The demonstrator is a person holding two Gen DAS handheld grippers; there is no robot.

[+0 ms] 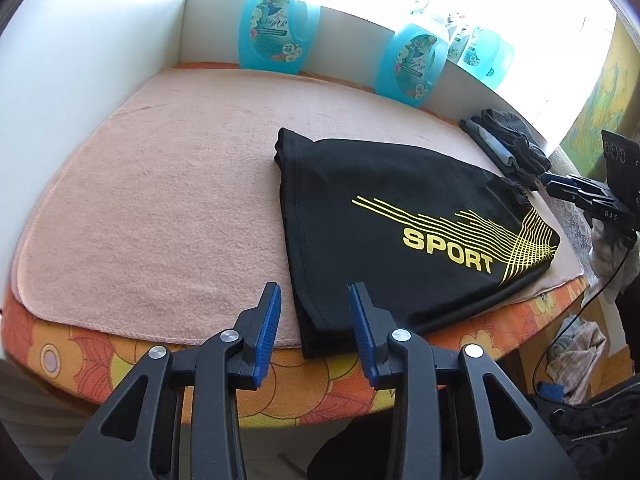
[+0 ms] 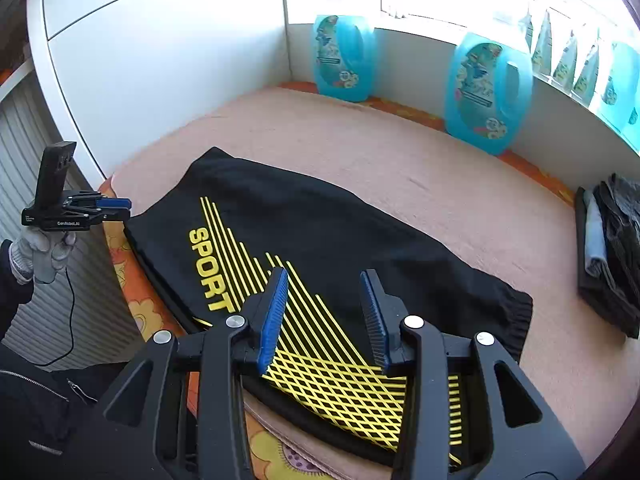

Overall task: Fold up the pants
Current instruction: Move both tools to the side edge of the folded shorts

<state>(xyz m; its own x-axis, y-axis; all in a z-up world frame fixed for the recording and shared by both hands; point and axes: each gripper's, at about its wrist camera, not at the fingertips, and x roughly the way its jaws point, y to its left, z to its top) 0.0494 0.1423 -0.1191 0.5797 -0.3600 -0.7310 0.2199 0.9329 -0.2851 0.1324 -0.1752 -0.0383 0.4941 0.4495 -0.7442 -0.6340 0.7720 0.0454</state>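
Black pants [image 1: 384, 224] with yellow stripes and the word SPORT lie folded into a flat packet on the pink towel [image 1: 160, 208]; they also show in the right wrist view [image 2: 320, 248]. My left gripper [image 1: 316, 292] is open and empty, just above the packet's near left corner at the table's front edge. My right gripper [image 2: 326, 280] is open and empty, hovering over the striped end of the pants. The right gripper also shows at the far right of the left wrist view [image 1: 560, 184], and the left gripper at the left of the right wrist view [image 2: 120, 206].
The table has an orange flowered cover [image 1: 120, 360]. Blue detergent bottles [image 1: 276, 28] [image 1: 416, 64] stand along the back wall. A stack of folded dark clothes [image 1: 508, 144] [image 2: 612, 256] lies at the back right. White walls close the left and back. Clothes lie on the floor [image 1: 576, 356].
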